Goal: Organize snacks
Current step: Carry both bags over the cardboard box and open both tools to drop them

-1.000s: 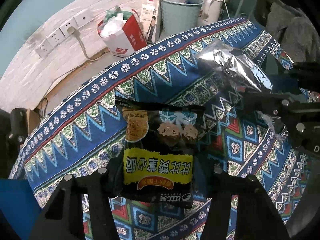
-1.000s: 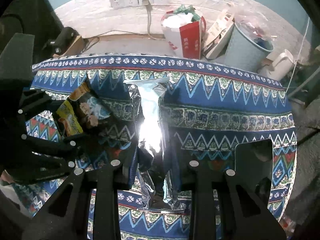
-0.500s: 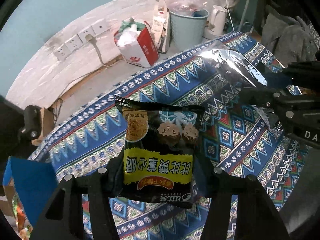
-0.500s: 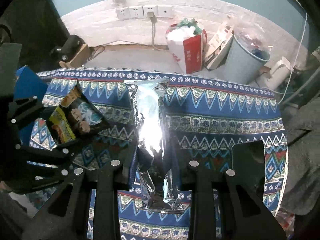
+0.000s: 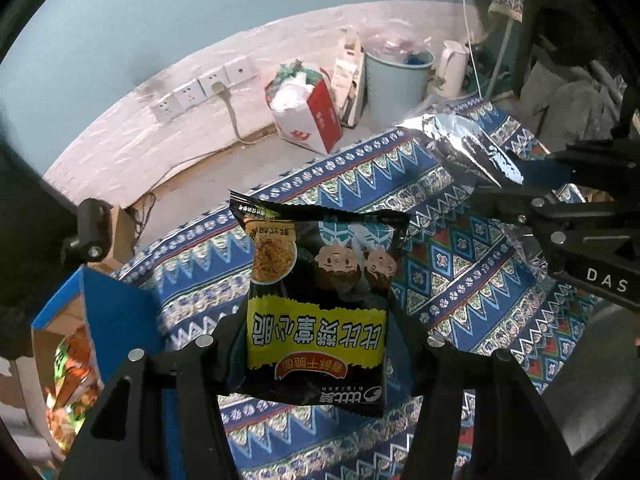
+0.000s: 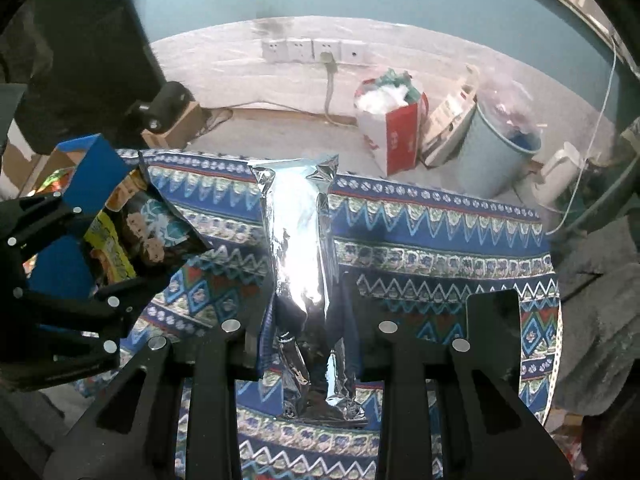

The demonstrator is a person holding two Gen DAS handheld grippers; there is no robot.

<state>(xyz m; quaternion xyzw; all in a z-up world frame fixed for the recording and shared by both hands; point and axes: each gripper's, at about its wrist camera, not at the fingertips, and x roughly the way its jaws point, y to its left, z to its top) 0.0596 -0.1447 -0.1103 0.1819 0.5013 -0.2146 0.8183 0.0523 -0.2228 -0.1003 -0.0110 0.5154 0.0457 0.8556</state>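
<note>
My left gripper [image 5: 320, 344] is shut on a black and yellow noodle snack packet [image 5: 320, 300] and holds it up above the blue patterned tablecloth [image 5: 460, 280]. My right gripper [image 6: 306, 332] is shut on a silver foil snack bag [image 6: 298, 248], also held above the cloth. The foil bag shows at the right of the left wrist view [image 5: 460, 140]. The noodle packet shows at the left of the right wrist view [image 6: 140, 236]. A blue box [image 5: 108, 312] holding several colourful snack packs [image 5: 72, 364] stands at the lower left.
Beyond the table's far edge is the floor with a red and white bag [image 5: 308, 112], a pale blue bin [image 5: 396, 80], a white kettle [image 5: 452, 68] and wall sockets [image 5: 200, 88]. A black phone-like slab [image 6: 494, 324] lies on the cloth at right.
Both grippers have risen away from the table with their packets. The view has drawn back, so the blue box at the left has come into sight.
</note>
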